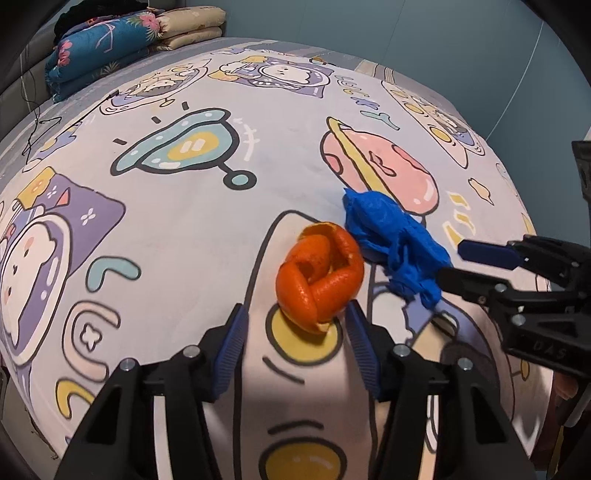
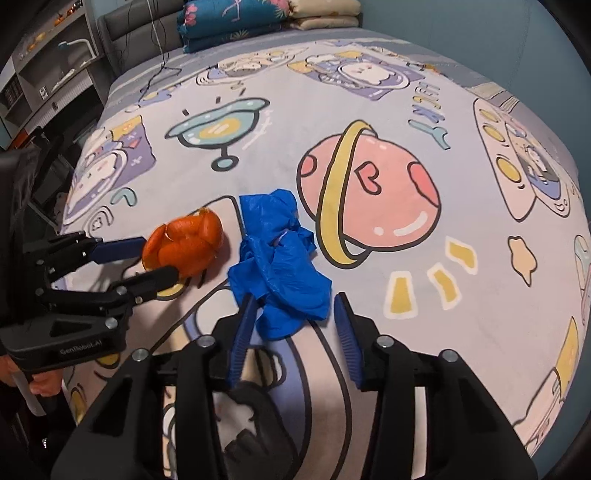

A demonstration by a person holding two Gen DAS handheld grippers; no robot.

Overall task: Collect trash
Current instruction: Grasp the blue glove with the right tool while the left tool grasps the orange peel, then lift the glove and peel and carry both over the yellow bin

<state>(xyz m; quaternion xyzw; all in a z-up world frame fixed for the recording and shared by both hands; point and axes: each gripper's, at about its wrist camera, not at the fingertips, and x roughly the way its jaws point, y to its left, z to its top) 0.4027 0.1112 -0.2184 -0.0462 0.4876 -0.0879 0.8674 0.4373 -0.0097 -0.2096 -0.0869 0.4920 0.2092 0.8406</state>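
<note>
A curled orange peel [image 1: 319, 273] lies on the cartoon-print bed sheet [image 1: 184, 229]. My left gripper [image 1: 295, 310] straddles its near end, open; the right pad is at the peel's edge and the left pad stands clear of it. Just right of the peel lies a crumpled blue plastic glove [image 1: 391, 236]. In the right wrist view the glove [image 2: 280, 258] sits between the fingers of my right gripper [image 2: 295, 299], open, with the left pad against it and a small gap at the right pad. There the left gripper [image 2: 160, 258] flanks the peel [image 2: 188, 243].
Folded quilts [image 1: 110, 48] are stacked at the far end of the bed, beside a black cable [image 1: 37, 122]. Shelves [image 2: 48, 74] stand off the bed's left side. A blue wall [image 1: 406, 29] runs behind. A person's hand [image 2: 44, 386] holds the left gripper.
</note>
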